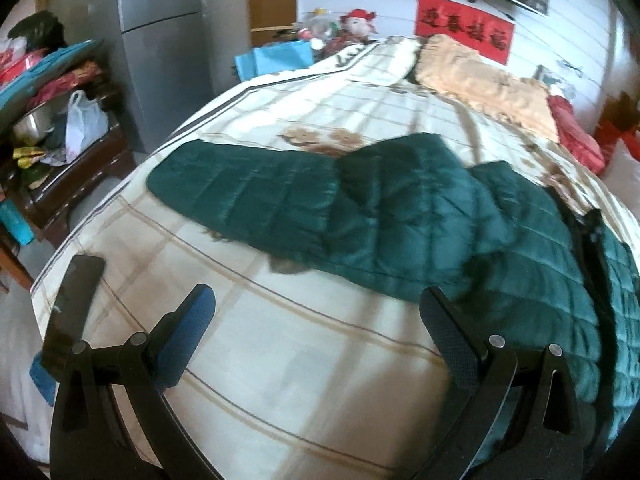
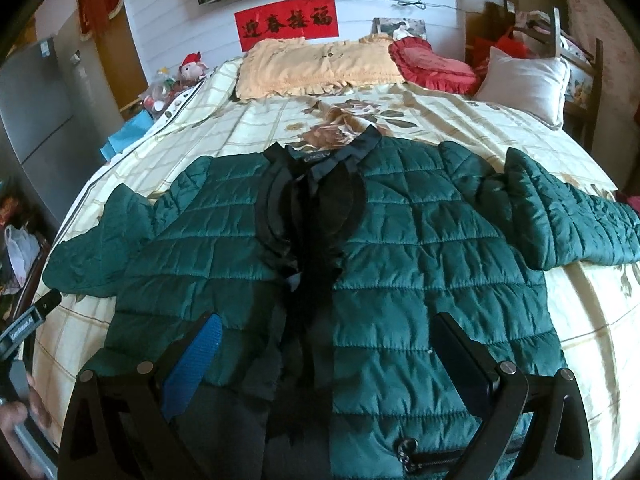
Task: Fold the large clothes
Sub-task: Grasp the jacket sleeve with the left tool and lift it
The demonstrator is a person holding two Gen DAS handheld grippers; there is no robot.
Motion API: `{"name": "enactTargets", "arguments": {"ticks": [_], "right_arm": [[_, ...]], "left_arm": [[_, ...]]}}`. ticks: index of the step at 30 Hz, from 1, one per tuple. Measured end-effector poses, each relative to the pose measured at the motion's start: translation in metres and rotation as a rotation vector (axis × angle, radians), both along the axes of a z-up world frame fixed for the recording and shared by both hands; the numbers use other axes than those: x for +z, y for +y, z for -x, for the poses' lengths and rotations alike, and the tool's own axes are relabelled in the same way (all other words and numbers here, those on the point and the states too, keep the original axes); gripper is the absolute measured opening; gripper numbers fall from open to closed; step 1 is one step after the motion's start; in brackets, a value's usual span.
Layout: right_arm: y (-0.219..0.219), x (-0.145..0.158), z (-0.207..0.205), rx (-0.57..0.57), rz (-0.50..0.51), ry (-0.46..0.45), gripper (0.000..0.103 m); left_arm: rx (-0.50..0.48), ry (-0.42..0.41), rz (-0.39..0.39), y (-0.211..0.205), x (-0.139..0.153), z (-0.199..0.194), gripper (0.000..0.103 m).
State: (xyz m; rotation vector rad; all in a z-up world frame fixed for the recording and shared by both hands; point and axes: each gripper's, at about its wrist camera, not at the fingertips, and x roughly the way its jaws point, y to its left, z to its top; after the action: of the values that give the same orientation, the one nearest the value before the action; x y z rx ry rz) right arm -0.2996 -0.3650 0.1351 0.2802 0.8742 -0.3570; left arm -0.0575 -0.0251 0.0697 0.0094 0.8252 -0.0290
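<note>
A dark green quilted jacket [image 2: 420, 248] lies flat on the bed, front up, unzipped, with its black lining showing down the middle and both sleeves spread out. My right gripper [image 2: 326, 324] hovers open over the jacket's lower front, nothing between its fingers. In the left wrist view the jacket [image 1: 400, 216] lies to the right with its left sleeve [image 1: 240, 184] stretched across the bedspread. My left gripper [image 1: 316, 300] stands open above the bare bedspread, just short of the sleeve's near edge, its right finger [image 1: 448, 328] close to the jacket's side.
The bed [image 2: 580, 320] has a cream checked floral cover, a tan pillow [image 2: 316, 64], a red cushion [image 2: 432, 64] and a white pillow [image 2: 524, 80] at its head. A grey fridge [image 1: 160, 40] and a cluttered side table [image 1: 60, 120] stand left of the bed. A hand [image 2: 16, 412] holds the other gripper at the right wrist view's left edge.
</note>
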Motion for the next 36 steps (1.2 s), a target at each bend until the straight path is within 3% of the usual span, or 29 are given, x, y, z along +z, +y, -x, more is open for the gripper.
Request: {"name": "enactTargets", "arguments": {"ticks": [9,18,26,33,36], "right_arm": [[-0.002,-0.013,-0.018,0.001,0.024,0.036,0.103],[0.004,-0.016,-0.02,0.023,0.008,0.048,0.103],[0.018,-0.012,-0.023,0.063,0.009,0.046,0.103],[0.026,-0.015,-0.026,0.088,-0.003,0.065,0.103],[0.028,-0.016,-0.028,0.094,-0.002,0.071,0.103]], "left_arm": [[0.076,0.028,-0.023,0.034,-0.016,-0.036,0.103],[0.235,0.068,0.089,0.101,-0.025,-0.094,0.103],[0.352,0.102,0.143,0.138,-0.042,-0.139,0.102],[0.404,0.102,0.241,0.153,-0.055,-0.16,0.094],[0.401,0.114,0.24,0.152,-0.059,-0.168,0.082]]}}
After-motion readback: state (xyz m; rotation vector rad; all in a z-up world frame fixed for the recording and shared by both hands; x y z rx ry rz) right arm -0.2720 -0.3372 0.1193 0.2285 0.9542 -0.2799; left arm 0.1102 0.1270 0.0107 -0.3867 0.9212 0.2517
